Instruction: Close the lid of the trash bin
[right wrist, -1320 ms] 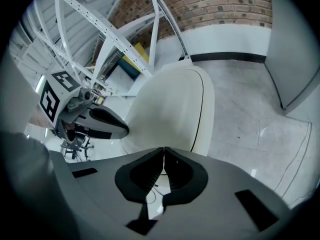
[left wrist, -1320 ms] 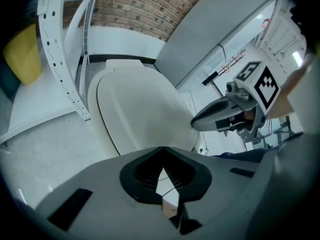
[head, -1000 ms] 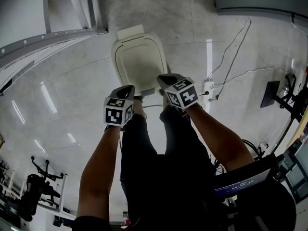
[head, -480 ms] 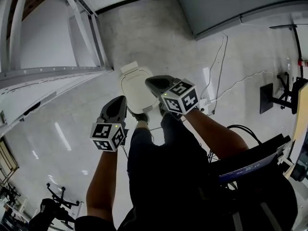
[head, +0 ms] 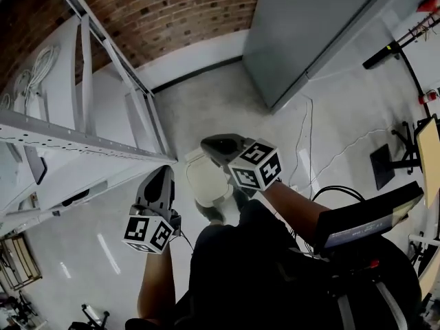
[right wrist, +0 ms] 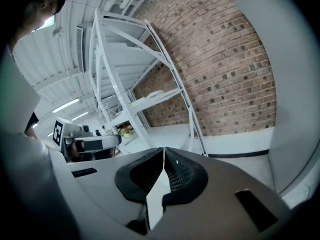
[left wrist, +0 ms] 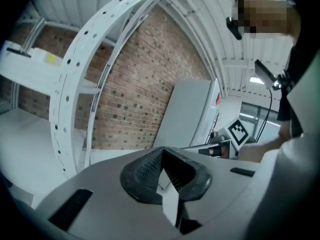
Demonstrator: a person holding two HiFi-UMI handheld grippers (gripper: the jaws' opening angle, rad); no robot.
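1. Lid [head: 205, 173] of the trash bin [head: 210, 195] lies flat over the bin's opening, near the centre of the head view. The bin stands on the floor [head: 206, 105], just beside the foot of the white shelving rack [head: 86, 139].
2. Left gripper [head: 163, 174] is at centre left of that frame, apart from the bin. In its own view its jaws are pressed together with nothing between them, and it points at the brick wall [left wrist: 135, 99].
3. Right gripper [head: 212, 143] overlaps the bin's upper edge in the head view, though I cannot tell whether it touches. Its own view shows the jaws together and empty, aimed at brick and shelving, which suggests it is held above the lid.
4. Judging from the flat lid, the closing itself looks done.
5. What remains, if anything, is checking that the lid sits fully down. The bin is too small in the frame to show any gap at the rim.
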